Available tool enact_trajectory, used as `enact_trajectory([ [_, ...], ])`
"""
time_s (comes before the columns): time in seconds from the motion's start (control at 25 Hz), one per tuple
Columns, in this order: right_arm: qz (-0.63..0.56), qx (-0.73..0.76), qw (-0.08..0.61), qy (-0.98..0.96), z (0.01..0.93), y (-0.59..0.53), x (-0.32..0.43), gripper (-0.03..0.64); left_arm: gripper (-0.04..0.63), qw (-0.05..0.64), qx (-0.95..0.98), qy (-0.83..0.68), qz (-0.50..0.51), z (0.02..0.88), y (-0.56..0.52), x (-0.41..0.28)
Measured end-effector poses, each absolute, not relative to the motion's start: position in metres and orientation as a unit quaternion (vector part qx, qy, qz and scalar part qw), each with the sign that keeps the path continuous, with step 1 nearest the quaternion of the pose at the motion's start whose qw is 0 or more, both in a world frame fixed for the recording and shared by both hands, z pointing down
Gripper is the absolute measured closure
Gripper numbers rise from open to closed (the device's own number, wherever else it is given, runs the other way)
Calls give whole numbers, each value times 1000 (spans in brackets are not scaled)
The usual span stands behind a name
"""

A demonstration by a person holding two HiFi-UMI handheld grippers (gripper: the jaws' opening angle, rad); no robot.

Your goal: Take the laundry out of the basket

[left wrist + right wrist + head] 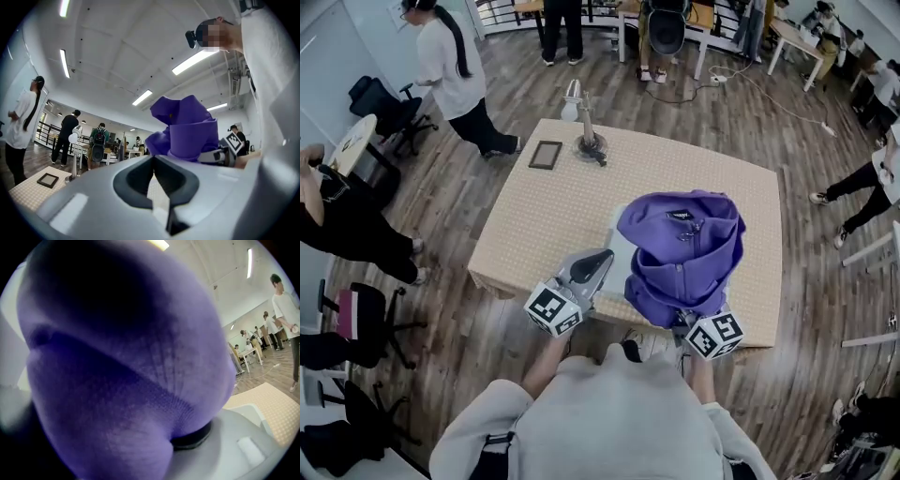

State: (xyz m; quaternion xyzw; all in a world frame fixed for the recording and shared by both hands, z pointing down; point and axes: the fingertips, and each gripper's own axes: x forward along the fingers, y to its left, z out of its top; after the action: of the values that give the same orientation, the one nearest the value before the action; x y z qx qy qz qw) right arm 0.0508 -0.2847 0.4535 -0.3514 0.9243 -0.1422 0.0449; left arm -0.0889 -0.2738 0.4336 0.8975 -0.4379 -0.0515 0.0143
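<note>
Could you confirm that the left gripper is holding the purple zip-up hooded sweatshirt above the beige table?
Not quite: it is the right gripper that is holding the purple zip-up hooded sweatshirt above the beige table. The right gripper view is filled with its purple fabric, while the left gripper holds nothing.

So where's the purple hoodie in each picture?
Head view: the hoodie is just right of the middle, bunched up over the near edge of the table.
Left gripper view: right of the middle, sticking up.
Right gripper view: very close, filling most of the picture.
Shared landmark: the tan table, also low left in the left gripper view and low right in the right gripper view.
</note>
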Motion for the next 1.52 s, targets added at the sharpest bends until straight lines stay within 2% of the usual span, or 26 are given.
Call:
enact_trajectory([
  [0.2, -113, -356, 44, 927, 453, -205, -8, 345, 586, -2, 895, -441, -66, 435, -187, -152],
  [0.4, -93, -368, 21, 925, 438, -185, -14, 344, 586, -2, 898, -434, -75, 413, -165, -165],
  [0.96, -136, -389, 33, 910, 462, -72, 10, 344, 586, 5, 912, -402, -78, 419, -78, -123],
  [1.24, -143, -378, 37, 914, 467, 16, 86, 342, 586, 16, 910, -408, -71, 432, 9, -39],
  [1.52, -150, -365, 34, 918, 459, 33, 94, 342, 586, 18, 910, -408, -64, 421, 33, -18],
])
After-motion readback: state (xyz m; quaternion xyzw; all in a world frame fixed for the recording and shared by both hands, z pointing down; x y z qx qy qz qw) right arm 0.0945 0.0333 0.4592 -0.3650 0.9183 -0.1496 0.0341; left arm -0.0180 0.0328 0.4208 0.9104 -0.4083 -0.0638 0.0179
